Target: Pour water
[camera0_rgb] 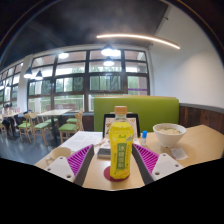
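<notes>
- A plastic bottle [120,147] stands upright on the desk [198,142], in the middle between the two fingers.
- The bottle holds a yellow-green drink, it has an orange cap and a yellow-green label with printed characters that are too small to read.
- The gripper [119,160] has its fingers set wide apart: the left pad [80,158] and the right pad [148,157], both magenta, stand at each side of the bottle.
- A gap shows between each pad and the bottle, so the fingers do not press on it; the bottle rests on the desk by itself.
- Beyond the right finger, to the right of the bottle, a white bowl [169,131] sits on the desk, well apart from the bottle.
- Just in front of the bowl a small white object [176,152] lies on the desk; I cannot tell what it is.
- Behind the bottle a green bench back [140,109] runs across the room.
- Further back there are large windows [85,80] with dark frames, and a long ceiling light [140,39] glows above.
- At the left, near the windows, more tables and chairs [45,125] stand, and a person [10,118] sits there, far from the gripper.
</notes>
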`<action>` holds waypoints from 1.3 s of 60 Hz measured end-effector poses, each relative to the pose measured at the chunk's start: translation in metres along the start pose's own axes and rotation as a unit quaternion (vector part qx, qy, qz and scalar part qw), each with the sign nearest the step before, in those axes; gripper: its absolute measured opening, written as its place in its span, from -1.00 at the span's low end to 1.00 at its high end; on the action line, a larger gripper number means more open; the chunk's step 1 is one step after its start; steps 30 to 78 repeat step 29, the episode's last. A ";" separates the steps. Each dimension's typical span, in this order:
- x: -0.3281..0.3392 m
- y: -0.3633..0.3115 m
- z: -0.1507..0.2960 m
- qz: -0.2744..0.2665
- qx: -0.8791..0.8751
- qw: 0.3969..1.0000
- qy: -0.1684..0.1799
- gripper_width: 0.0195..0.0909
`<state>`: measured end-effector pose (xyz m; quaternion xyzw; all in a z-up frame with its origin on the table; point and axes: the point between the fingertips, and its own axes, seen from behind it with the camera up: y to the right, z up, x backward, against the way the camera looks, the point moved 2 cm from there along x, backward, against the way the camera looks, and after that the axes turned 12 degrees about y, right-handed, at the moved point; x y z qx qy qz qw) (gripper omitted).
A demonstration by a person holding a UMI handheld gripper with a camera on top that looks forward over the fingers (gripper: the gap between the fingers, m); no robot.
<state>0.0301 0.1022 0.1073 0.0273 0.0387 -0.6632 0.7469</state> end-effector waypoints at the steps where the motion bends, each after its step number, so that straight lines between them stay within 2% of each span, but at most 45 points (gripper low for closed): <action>1: 0.007 -0.001 0.003 -0.001 0.005 1.000 -0.004 0.77; 12: 0.118 -0.039 0.029 -0.031 0.012 0.999 -0.022 0.77; 28: 0.217 -0.093 0.039 0.005 -0.032 0.999 -0.027 0.77; 78: 0.218 -0.104 0.032 0.006 -0.033 0.999 -0.026 0.77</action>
